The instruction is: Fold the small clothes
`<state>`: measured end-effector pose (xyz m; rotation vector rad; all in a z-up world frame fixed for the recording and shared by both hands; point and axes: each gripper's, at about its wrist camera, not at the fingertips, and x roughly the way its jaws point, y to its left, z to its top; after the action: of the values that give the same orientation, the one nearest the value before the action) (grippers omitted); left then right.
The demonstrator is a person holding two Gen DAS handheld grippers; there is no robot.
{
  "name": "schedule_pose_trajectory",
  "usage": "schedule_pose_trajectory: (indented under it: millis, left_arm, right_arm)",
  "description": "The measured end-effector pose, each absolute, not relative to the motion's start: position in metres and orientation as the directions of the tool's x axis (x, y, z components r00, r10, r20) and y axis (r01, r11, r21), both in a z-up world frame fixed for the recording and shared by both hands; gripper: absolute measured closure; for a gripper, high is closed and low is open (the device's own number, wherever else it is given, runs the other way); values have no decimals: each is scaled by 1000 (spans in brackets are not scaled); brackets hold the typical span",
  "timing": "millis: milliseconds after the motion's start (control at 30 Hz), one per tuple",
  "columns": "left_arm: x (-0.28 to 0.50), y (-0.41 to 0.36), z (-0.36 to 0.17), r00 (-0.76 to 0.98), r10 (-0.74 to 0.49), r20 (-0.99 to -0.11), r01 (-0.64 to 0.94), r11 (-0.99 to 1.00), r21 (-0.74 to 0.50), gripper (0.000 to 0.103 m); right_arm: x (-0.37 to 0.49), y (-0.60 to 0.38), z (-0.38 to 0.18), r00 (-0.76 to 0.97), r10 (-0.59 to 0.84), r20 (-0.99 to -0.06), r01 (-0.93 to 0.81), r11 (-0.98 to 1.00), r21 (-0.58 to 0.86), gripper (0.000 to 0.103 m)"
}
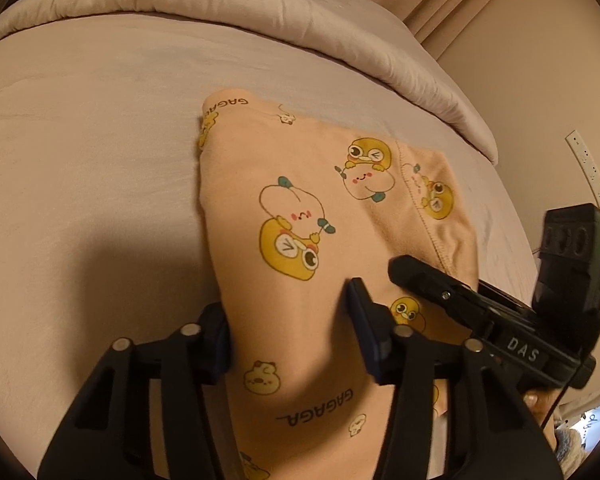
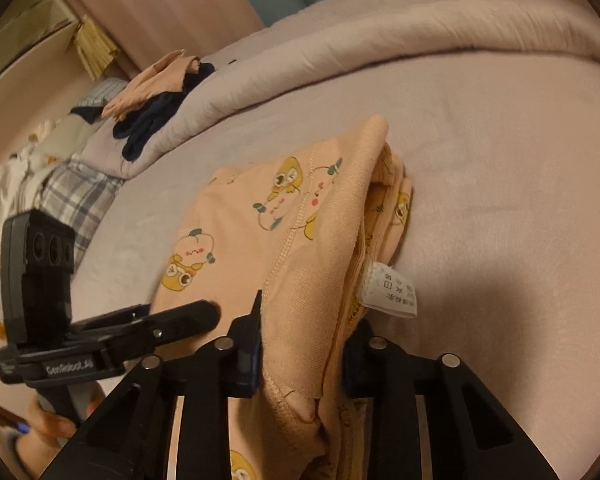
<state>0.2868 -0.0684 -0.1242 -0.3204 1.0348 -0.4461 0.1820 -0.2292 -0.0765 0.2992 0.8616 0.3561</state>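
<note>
A peach garment (image 1: 300, 184) printed with yellow ducks and "GAGAGA" lies folded on the pale bedsheet (image 1: 80, 140). My left gripper (image 1: 290, 328) is shut on its near left part, with a ridge of cloth bunched between the pads. In the right wrist view the same garment (image 2: 260, 208) shows stacked layers and a white care label (image 2: 390, 288). My right gripper (image 2: 304, 340) is shut on the near right edge of that stack. Each gripper shows in the other's view: the right gripper (image 1: 420, 276) and the left gripper (image 2: 196, 316) rest low over the cloth.
A rolled quilt (image 1: 260, 12) runs along the far side of the bed. A pile of peach and dark clothes (image 2: 152, 96) sits on it at the left, with plaid fabric (image 2: 76, 192) below. A hand (image 2: 52, 432) holds the left gripper's handle. A power strip (image 1: 592, 172) hangs on the right wall.
</note>
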Motion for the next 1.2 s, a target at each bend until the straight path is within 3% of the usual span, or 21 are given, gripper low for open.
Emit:
schedule_pose_trajectory:
  millis: [233, 1200]
  left_arm:
    - [276, -64, -114, 445, -492, -748, 201, 869, -452, 70]
    - [181, -62, -70, 479, -468, -743, 261, 884, -388, 71]
  right_arm:
    - [169, -222, -64, 633, 402, -662, -210, 912, 353, 75]
    - [90, -205, -29, 658, 408, -632, -251, 911, 326, 75]
